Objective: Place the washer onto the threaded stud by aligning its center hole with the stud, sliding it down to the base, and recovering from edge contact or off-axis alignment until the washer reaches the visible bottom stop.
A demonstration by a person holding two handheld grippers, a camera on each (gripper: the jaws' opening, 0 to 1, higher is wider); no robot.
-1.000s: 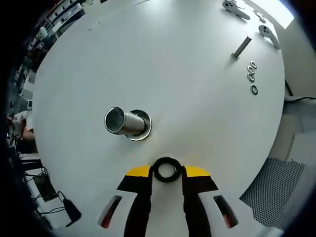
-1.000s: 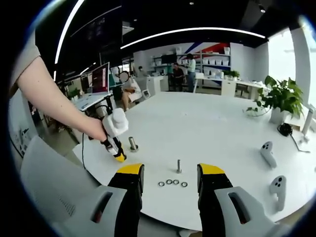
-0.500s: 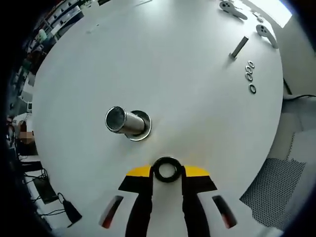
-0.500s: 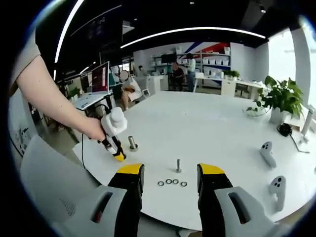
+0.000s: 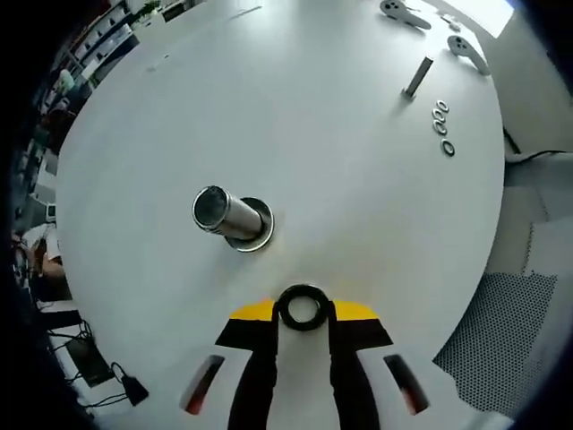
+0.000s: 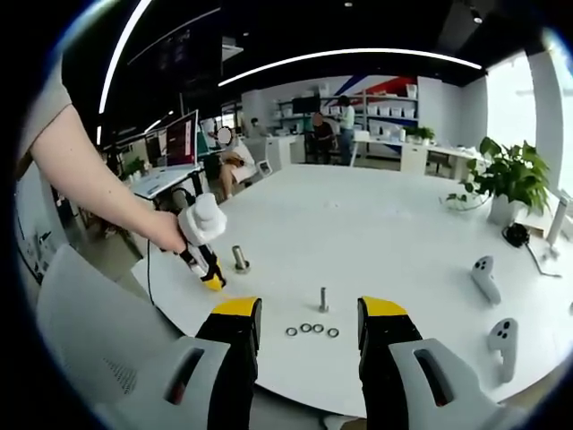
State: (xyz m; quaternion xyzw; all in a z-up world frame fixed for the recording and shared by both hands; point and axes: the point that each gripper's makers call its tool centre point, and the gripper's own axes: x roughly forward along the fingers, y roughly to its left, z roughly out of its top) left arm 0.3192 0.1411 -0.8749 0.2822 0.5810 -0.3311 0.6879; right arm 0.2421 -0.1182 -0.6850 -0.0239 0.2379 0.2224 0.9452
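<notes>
Left tool [image 5: 303, 309] is clamped on a dark washer [image 5: 303, 307], pinched by its rim between the two tips, so the pickup part looks done. The washer sits just short of the fat metal stud [image 5: 226, 215], near it but not touching, hole not yet over the top, so the lining up, the slide down and the seating on the stud's base flange all look left to do. Right tool [image 6: 303, 322] hangs back from the stud with its tips wide apart, holding nothing. Count-wise: one washer in the grip, four spare washers [image 6: 311, 331] in a row on the white surface [image 5: 295, 116] well away from the big stud, and one thin stud [image 6: 323, 299] standing just beside that row. Two white handheld controllers [image 6: 495, 307] lie farther off.
</notes>
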